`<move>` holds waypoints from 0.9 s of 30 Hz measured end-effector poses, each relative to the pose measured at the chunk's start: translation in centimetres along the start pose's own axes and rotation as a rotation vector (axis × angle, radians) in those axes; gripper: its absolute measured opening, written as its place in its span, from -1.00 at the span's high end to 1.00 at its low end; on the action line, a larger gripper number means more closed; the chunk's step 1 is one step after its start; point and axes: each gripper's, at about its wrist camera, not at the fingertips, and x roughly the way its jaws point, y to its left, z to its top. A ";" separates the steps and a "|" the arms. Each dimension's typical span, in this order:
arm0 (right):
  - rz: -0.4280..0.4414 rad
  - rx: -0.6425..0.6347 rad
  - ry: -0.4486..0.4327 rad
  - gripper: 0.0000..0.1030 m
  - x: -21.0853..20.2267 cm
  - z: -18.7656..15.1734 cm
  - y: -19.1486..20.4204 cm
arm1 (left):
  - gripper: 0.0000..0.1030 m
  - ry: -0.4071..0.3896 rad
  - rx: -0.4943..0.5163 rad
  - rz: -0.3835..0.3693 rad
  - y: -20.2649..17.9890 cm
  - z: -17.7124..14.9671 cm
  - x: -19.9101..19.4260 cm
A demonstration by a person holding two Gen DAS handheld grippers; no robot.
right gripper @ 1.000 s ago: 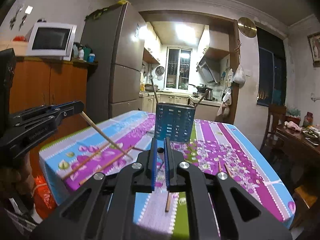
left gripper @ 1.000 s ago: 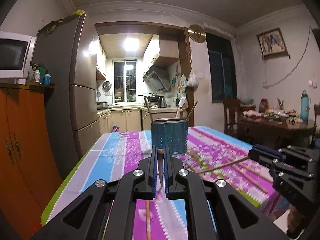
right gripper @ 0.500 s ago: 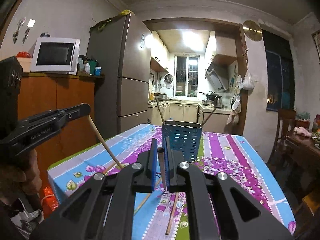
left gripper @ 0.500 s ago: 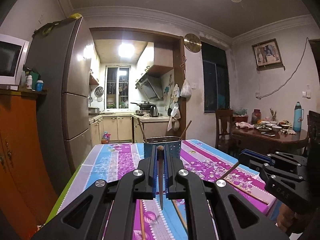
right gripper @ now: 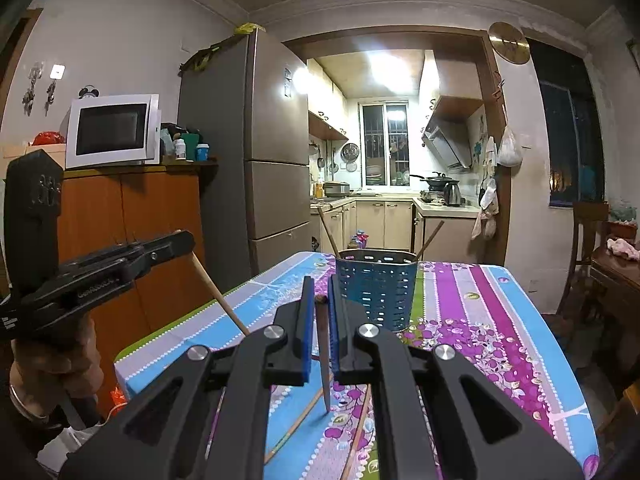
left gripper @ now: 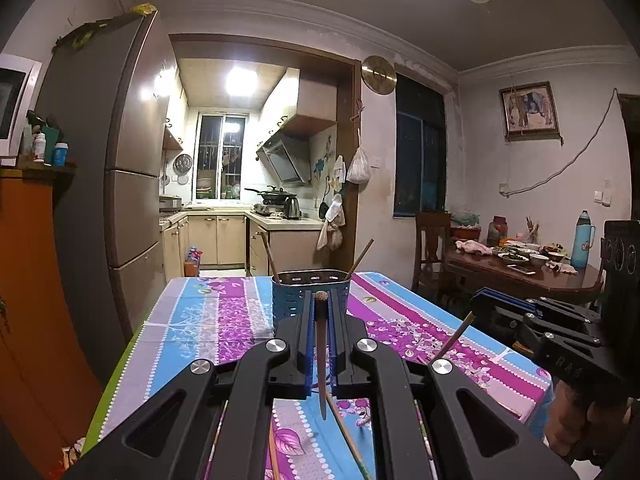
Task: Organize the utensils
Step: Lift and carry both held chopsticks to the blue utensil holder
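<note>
Each tool, left (left gripper: 320, 312) and right (right gripper: 322, 312), pinches one chopstick (left gripper: 321, 356) hanging above the bench (left gripper: 224, 320), so bring each tip over the holder (left gripper: 310, 296) before releasing.

Home dining room opening onto a kitchen. Indicators: fridge (right gripper: 276, 152) beside the doorway; microwave (right gripper: 112, 130) on a wooden cabinet (right gripper: 132, 232); range hood (left gripper: 286, 160), pan (left gripper: 274, 194) and kettle (left gripper: 292, 208) past the doorway; table (left gripper: 208, 320) under a floral cloth; second dining table (left gripper: 520, 276) set with dishes.
</note>
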 end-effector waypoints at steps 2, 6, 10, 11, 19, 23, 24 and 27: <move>0.006 0.003 -0.001 0.90 0.1 0.4 0.0 | 0.86 -0.001 0.006 0.005 0.0 0.2 0.1; 0.028 0.020 0.003 0.90 0.3 1.0 -0.5 | 0.86 0.002 0.003 0.005 0.1 0.5 0.2; 0.049 0.037 0.011 0.90 0.7 1.5 -1.0 | 0.86 0.000 0.007 0.009 0.1 0.7 0.4; 0.053 0.042 0.014 0.90 0.8 1.6 -1.1 | 0.86 0.001 0.005 0.007 0.1 0.7 0.4; 0.088 0.083 0.035 0.90 2.1 3.1 -2.4 | 0.86 0.006 0.029 -0.012 -0.5 1.7 1.6; 0.095 0.071 0.023 0.90 2.7 4.8 -3.0 | 0.86 0.010 0.023 -0.032 -0.3 3.1 2.7; 0.094 0.067 0.020 0.90 2.9 5.3 -3.2 | 0.86 0.012 0.017 -0.038 -0.2 3.6 3.2; 0.087 0.058 0.003 0.90 3.5 7.1 -3.9 | 0.86 0.020 0.001 -0.052 0.5 5.2 4.8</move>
